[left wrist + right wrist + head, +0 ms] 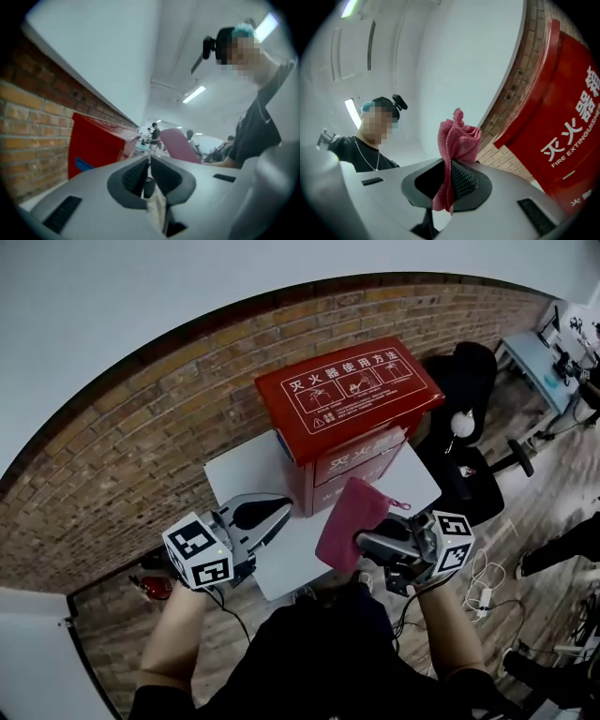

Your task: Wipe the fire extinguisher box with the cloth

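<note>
Right gripper (364, 542) pinching pink cloth (349, 521), raised near box front, likely ready to wipe. Red box (347, 395) on table (239, 470), by far brick wall. Left gripper (281, 510) jaws pressed together, parked left of box.

We see soft, even indoor light; ceiling strip lamps (193, 93) glare white in both gripper views, whose rims curve, darken and blur

Head view looks steeply down from above the bench (242, 470). Both gripper views sit low and close, tilted, sharing the red fire extinguisher box (349, 397) with it.
</note>
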{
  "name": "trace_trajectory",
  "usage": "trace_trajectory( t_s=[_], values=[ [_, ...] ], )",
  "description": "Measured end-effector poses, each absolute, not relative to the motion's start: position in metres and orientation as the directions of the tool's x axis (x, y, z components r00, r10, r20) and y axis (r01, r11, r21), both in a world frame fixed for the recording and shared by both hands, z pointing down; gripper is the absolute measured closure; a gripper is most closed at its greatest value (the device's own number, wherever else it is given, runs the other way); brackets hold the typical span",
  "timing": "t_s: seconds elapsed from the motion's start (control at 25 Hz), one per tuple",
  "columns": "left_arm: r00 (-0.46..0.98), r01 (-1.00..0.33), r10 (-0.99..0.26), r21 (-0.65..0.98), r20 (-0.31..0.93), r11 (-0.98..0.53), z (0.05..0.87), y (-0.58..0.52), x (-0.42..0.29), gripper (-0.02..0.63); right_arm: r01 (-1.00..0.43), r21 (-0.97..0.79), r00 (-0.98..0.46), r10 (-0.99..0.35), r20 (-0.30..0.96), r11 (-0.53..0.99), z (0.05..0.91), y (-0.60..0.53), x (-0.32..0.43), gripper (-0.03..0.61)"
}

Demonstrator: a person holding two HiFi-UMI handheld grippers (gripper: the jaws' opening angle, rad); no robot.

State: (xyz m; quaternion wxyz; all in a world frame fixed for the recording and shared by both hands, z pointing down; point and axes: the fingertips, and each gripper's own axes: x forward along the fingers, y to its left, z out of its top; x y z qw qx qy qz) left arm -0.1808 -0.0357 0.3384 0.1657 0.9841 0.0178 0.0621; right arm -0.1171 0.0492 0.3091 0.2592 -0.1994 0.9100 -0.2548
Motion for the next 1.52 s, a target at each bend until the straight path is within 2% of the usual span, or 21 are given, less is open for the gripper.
trace_trajectory(
  t_s=[0.08,0.32,0.44,0.64,0.8,0.96,1.0,1.08,1.36,1.52],
  values=[
    [0.987,0.115,0.155,0.450,0.052,-0.885,0.342,-0.019,-0.188,0.481,-0.158,-0.544,-0.807,-0.425,-0.409,0.824,0.301,0.051,-0.126,0.528],
    [0.924,0.376,0.324,0.645,-0.205,-0.665,0.333,0.014,-0.208,0.365,0.048,-0.499,-0.850,-0.227,-0.476,0.865,0.296,0.055,-0.158,0.528],
    [0.887,0.457,0.353,0.677,-0.298,-0.577,0.323,0.017,-0.214,0.340,0.123,-0.481,-0.870,-0.139,-0.473,0.868,0.299,0.056,-0.172,0.528],
    [0.880,0.465,0.375,0.694,-0.293,-0.549,0.327,0.027,-0.210,0.341,0.190,-0.482,-0.890,-0.057,-0.452,0.855,0.305,0.053,-0.189,0.528],
    [0.893,0.441,0.344,0.707,-0.288,-0.553,0.333,0.025,-0.208,0.349,0.199,-0.501,-0.909,-0.032,-0.415,0.842,0.316,0.049,-0.194,0.528],
    [0.916,0.399,0.298,0.705,-0.270,-0.587,0.335,0.021,-0.211,0.501,0.192,-0.536,-0.921,-0.037,-0.387,0.822,0.325,0.043,-0.193,0.528],
    [0.921,0.386,0.285,0.705,-0.264,-0.595,0.336,0.020,-0.212,0.527,0.191,-0.545,-0.923,-0.040,-0.383,0.816,0.327,0.042,-0.192,0.528],
    [0.933,0.359,0.259,0.708,-0.251,-0.608,0.339,0.019,-0.213,0.540,0.185,-0.561,-0.929,-0.042,-0.368,0.807,0.330,0.039,-0.193,0.528],
    [0.957,0.272,0.099,0.731,-0.272,-0.625,0.348,0.006,-0.232,0.553,0.032,-0.609,-0.961,-0.143,-0.235,0.792,0.348,0.018,-0.199,0.526],
    [0.955,0.256,0.049,0.730,-0.292,-0.633,0.348,0.004,-0.242,0.557,-0.061,-0.595,-0.972,-0.184,-0.149,0.802,0.352,0.012,-0.206,0.526]
  ],
)
